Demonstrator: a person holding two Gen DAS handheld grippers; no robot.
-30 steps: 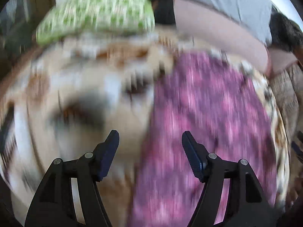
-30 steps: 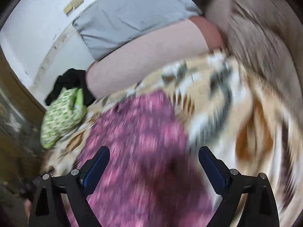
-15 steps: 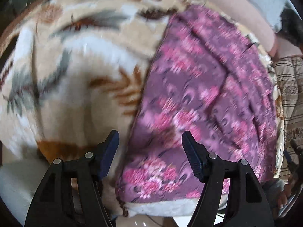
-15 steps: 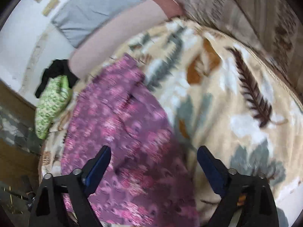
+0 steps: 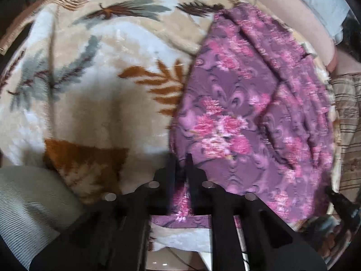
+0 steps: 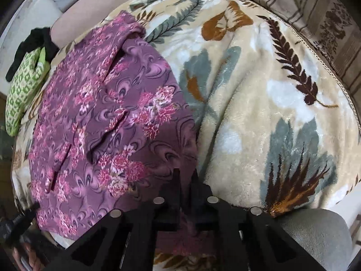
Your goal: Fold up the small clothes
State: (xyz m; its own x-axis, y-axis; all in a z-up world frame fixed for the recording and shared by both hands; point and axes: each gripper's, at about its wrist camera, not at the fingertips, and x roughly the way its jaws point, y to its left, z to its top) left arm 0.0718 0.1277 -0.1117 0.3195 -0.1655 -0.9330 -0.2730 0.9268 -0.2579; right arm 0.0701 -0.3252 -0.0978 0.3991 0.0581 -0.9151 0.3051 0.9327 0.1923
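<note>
1. Both tools have dropped in close and their jaws have just been closing, purple fabric between them.
2. Left hand-held gripper (image 5: 181, 158) now pinches the near left corner of the purple floral garment (image 5: 243, 117).
3. Right hand-held gripper (image 6: 185, 174) clamps its near right corner.
4. Garment lies spread on the leaf-print blanket (image 6: 259, 113), stretching away from both.

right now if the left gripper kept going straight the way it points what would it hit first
The left gripper is already shut on the near edge of the purple floral garment. Going straight on, it would likely press that cloth into the cream leaf-patterned blanket underneath.
</note>
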